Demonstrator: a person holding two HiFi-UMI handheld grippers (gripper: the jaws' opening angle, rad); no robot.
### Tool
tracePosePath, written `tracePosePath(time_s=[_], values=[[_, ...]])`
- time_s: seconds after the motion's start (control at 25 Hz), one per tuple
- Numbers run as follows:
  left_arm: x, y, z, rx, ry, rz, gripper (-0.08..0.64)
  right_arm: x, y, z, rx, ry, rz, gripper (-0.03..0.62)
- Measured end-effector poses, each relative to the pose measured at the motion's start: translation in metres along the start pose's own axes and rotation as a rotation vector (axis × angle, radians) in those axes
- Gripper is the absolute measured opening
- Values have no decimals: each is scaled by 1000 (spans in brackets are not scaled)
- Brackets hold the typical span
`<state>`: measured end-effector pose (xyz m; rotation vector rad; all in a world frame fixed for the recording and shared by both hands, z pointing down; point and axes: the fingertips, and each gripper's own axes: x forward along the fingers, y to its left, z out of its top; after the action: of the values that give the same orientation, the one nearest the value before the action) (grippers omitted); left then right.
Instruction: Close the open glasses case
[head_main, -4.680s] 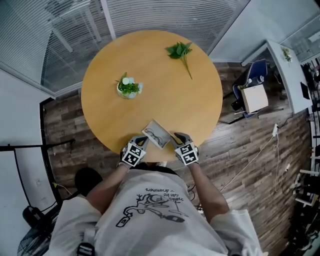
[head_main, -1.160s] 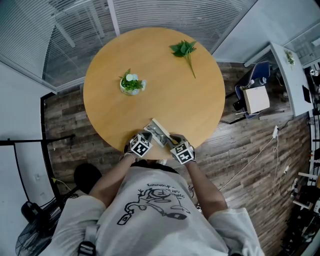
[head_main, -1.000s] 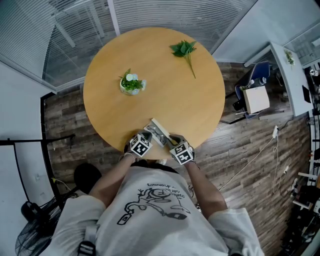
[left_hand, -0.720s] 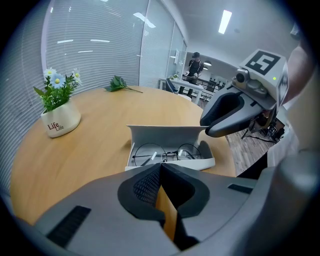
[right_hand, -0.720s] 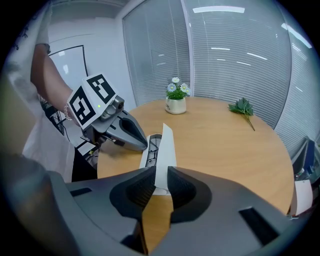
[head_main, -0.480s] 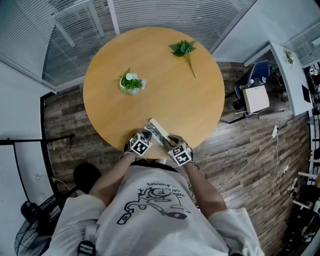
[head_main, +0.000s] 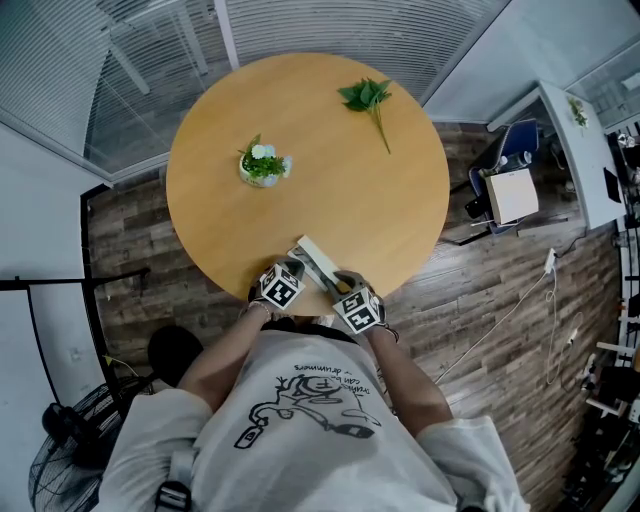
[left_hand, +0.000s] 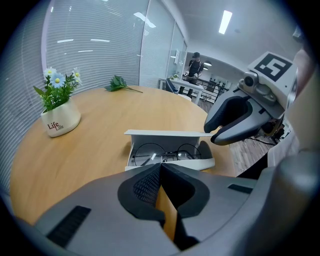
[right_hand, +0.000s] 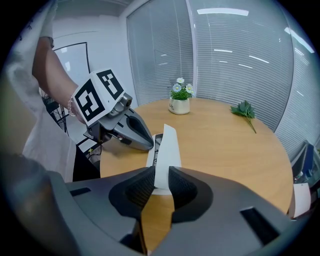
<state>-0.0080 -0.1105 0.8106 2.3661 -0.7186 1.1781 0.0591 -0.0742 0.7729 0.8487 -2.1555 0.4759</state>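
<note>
**Lid pinched at one end, case not yet shut**

Head view: the white hard-shell glasses case (head_main: 316, 266) lies open at the near edge of the round wooden bench (head_main: 340, 190). It sits between the left hand-held gripper (head_main: 288, 280) and the right hand-held gripper (head_main: 348, 292). A small white pot of daisies (head_main: 262, 167) stands toward the left edge and a loose green leafy sprig (head_main: 368, 100) lies near the far edge, both well apart from the case.

Left gripper view: the left jaws are pressed together with nothing between them, pointing at the case's long front just beyond. Thin round wire spectacles (left_hand: 162, 152) lie in the tray, and the flat lid (left_hand: 167, 133) stands raised along the far side.

Right gripper view: the right jaws are pinching the end of the lid, seen edge-on.

The case looks light, stiff and smooth, so it will likely skid on the bench when pushed. The best hold is probably the lid's free edge, folded down gently. The left hand-held gripper could brace the tray front, since the spectacles inside are fragile.
</note>
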Motion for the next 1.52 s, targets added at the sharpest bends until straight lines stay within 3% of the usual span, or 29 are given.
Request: tracePosePath(time_s=[1.52], values=[[1,0,0,-3,0,-12,20,7,21,-5,-10,18,16,100]])
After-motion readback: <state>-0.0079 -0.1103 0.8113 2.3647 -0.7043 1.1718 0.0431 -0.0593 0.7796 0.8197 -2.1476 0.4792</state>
